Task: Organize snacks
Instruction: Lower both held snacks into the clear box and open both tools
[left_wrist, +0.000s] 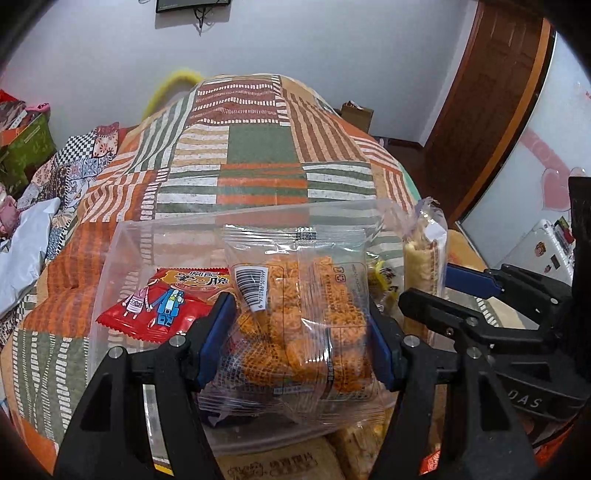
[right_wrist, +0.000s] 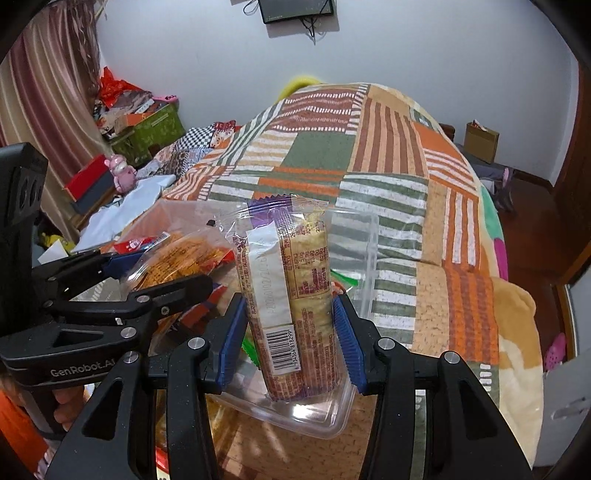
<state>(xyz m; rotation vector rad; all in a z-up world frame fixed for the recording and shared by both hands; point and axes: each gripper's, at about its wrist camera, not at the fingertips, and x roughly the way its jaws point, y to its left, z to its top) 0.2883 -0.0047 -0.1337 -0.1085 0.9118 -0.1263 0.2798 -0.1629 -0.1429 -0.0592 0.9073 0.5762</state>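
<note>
Crowding is the risk: left gripper (left_wrist: 301, 343) clamping the orange pack (left_wrist: 303, 325) and right gripper (right_wrist: 290, 343) clamping the roll (right_wrist: 291, 295) meet over the clear bin (right_wrist: 328, 421), so one could knock it off the bed's (right_wrist: 424, 184) near edge

Materials, my view:
Glossy clear film snack packs (left_wrist: 295, 317), (right_wrist: 291, 295); clear plastic box (right_wrist: 365, 258); matt woven bedcover (left_wrist: 258, 155).

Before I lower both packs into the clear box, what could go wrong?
Three risks, as I judge them:
1. The left gripper and right gripper sit close side by side over the clear box, so they may collide.
2. The orange noodle snack pack is squeezed between the jaws; its brittle contents could crush.
3. The cracker roll stands upright and may tip out over the low box wall on release.
</note>
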